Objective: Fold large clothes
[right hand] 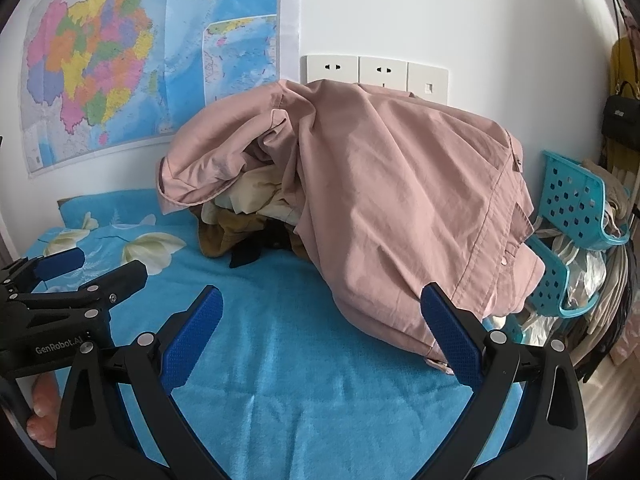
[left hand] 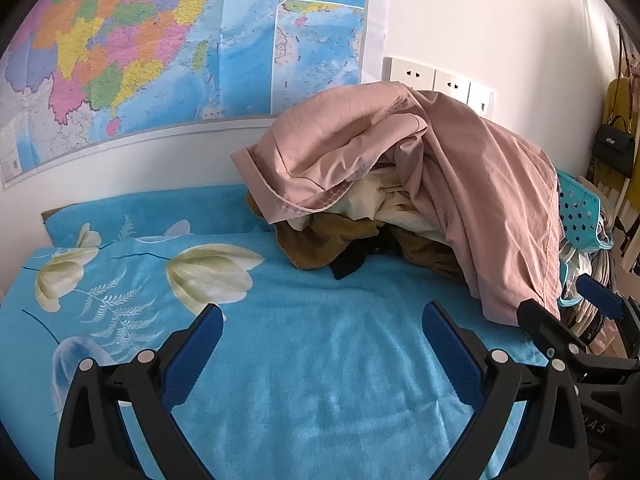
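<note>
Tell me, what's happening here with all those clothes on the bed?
A person holds a pair of tongs in each hand, about to fold laundry. Both the left tongs and the right tongs are open and empty, hovering over the blue flowered bedspread. Ahead lies a heap of clothes against the wall, with a large pink garment draped on top of cream, brown and black pieces. Nothing has been picked up or folded yet.

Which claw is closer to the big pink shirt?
The right claw. One finger already reaches the pink shirt at its hem. The left claw sits over bare blue blanket, with the shirt off to its right.
</note>
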A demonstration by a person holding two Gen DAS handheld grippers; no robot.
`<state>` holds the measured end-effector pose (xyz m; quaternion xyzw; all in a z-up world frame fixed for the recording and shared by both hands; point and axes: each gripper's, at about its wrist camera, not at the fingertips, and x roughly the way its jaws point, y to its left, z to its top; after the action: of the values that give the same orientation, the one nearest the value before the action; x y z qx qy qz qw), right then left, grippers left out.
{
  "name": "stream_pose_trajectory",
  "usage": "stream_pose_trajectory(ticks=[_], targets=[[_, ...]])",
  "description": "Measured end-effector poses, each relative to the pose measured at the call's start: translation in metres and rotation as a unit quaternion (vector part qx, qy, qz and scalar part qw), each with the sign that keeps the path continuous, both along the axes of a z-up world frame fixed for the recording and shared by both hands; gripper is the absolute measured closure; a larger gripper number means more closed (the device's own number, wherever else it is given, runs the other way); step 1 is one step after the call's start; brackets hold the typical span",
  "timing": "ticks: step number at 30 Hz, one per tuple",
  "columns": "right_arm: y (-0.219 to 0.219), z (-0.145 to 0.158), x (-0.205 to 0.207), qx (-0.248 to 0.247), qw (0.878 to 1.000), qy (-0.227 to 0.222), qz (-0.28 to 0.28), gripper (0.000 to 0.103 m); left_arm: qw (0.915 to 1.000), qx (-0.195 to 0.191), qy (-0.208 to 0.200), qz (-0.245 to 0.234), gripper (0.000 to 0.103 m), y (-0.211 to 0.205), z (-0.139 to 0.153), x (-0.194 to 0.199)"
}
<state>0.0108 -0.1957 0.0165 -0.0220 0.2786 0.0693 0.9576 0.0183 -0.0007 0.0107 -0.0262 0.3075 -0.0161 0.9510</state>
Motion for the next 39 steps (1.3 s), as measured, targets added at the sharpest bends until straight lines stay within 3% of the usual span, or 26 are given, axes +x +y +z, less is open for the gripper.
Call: stream_pose_trajectory(ticks=[8, 14, 19, 24, 26, 27, 28, 29, 31, 34, 36, 39], targets=[[0.006, 0.007, 0.034, -0.03, 0.999, -0.004, 0.021, 0.005, 0.9998, 0.003, 0.016, 0.014, 0.006, 0.011, -0.005, 0.023], [0.026, 0.019, 0.087, -0.092, 0.995, -0.026, 0.039, 0.005, 0.9989, 0.017, 0.02, 0.04, 0.006, 0.033, -0.007, 0.052], [0.067, 0.026, 0.137, -0.17, 0.98, -0.05, 0.093, 0.005, 0.998, 0.027, 0.019, 0.055, 0.006, 0.05, -0.007, 0.071], [0.107, 0.013, 0.182, -0.272, 0.953, -0.064, 0.119, 0.007, 0.9965, 0.031, 0.03, 0.072, 0.006, 0.069, -0.014, 0.086], [0.12, 0.008, 0.194, -0.296, 0.943, -0.073, 0.136, 0.013, 0.9959, 0.032, 0.034, 0.077, 0.006, 0.076, -0.017, 0.089], [0.123, 0.008, 0.198, -0.304, 0.939, -0.073, 0.141, 0.035, 0.9955, 0.032, 0.039, 0.08, 0.006, 0.082, -0.02, 0.092], [0.127, 0.006, 0.205, -0.313, 0.935, -0.065, 0.151, 0.066, 0.9951, 0.032, 0.043, 0.083, 0.006, 0.086, -0.022, 0.095], [0.128, 0.006, 0.208, -0.315, 0.935, -0.057, 0.152, 0.071, 0.9948, 0.034, 0.044, 0.085, 0.006, 0.088, -0.023, 0.096], [0.118, 0.02, 0.211, -0.274, 0.946, -0.042, 0.167, 0.087, 0.994, 0.044, 0.045, 0.09, 0.006, 0.095, -0.025, 0.1], [0.092, 0.054, 0.198, -0.215, 0.96, -0.054, 0.169, 0.094, 0.9927, 0.059, 0.043, 0.096, 0.006, 0.104, -0.026, 0.107], [0.063, 0.089, 0.185, -0.148, 0.972, -0.07, 0.169, 0.096, 0.9929, 0.058, 0.04, 0.096, 0.006, 0.11, -0.024, 0.111], [0.021, 0.143, 0.167, -0.067, 0.979, -0.099, 0.162, 0.097, 0.9946, 0.061, 0.012, 0.083, 0.006, 0.109, -0.014, 0.115]])
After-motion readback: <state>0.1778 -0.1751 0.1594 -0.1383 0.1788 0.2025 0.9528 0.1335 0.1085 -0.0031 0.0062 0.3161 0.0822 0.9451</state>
